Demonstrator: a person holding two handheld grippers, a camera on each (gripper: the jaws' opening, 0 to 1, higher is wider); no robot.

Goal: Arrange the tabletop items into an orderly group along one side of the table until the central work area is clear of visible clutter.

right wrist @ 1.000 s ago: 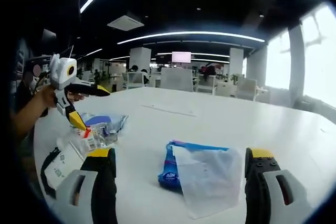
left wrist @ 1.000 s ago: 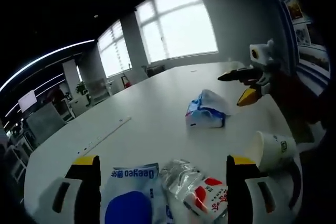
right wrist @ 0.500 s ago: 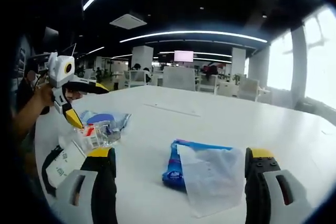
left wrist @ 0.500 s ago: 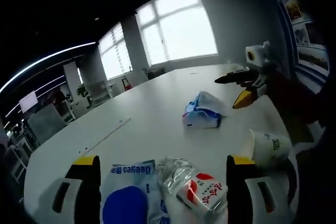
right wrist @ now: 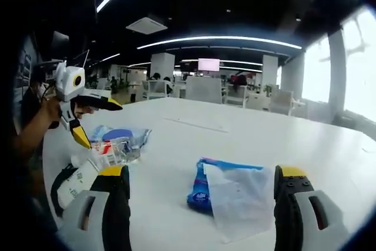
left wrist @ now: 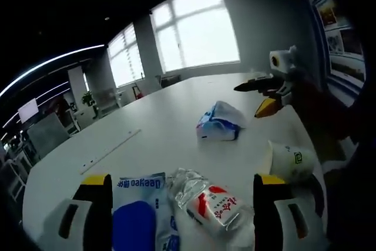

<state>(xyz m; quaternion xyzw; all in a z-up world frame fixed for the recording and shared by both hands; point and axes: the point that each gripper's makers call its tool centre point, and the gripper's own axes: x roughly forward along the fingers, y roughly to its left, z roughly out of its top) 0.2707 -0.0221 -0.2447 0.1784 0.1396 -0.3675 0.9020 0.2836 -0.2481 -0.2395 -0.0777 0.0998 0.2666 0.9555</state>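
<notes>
A large white oval table (left wrist: 147,145) is seen in an open office with tall windows (left wrist: 200,30).

Left gripper view: the left gripper (left wrist: 182,216) is held low over the near edge, its black, yellow-tipped jaws spread wide with nothing between them. Just ahead of the jaws a blue-and-white flat packet with printed lettering (left wrist: 138,218) lies on the table. Touching it on the right, a clear crinkled plastic bag with a red-and-white label (left wrist: 208,207) is noted. A white paper cup (left wrist: 288,160) lies tipped on its side near the right jaw, close to the table edge. Farther out, well apart from these, a blue-and-white soft tissue pack (left wrist: 218,123) rests near mid-table. Beyond it the right gripper (left wrist: 261,95) is seen above the table, jaws parted, empty. A thin pale strip (left wrist: 111,151) lies on the table to the left.

Right gripper view: the right gripper (right wrist: 202,204) is held with jaws wide apart and empty; the tissue pack (right wrist: 229,195) lies between and just ahead of them. The left gripper (right wrist: 97,119) hangs at left, held by a hand (right wrist: 53,110), above the clear bag (right wrist: 114,148) and blue packet (right wrist: 117,135). The cup (right wrist: 73,183) lies at the near left edge. Chairs (right wrist: 202,89) and a lit screen (right wrist: 208,64) stand beyond the table.
</notes>
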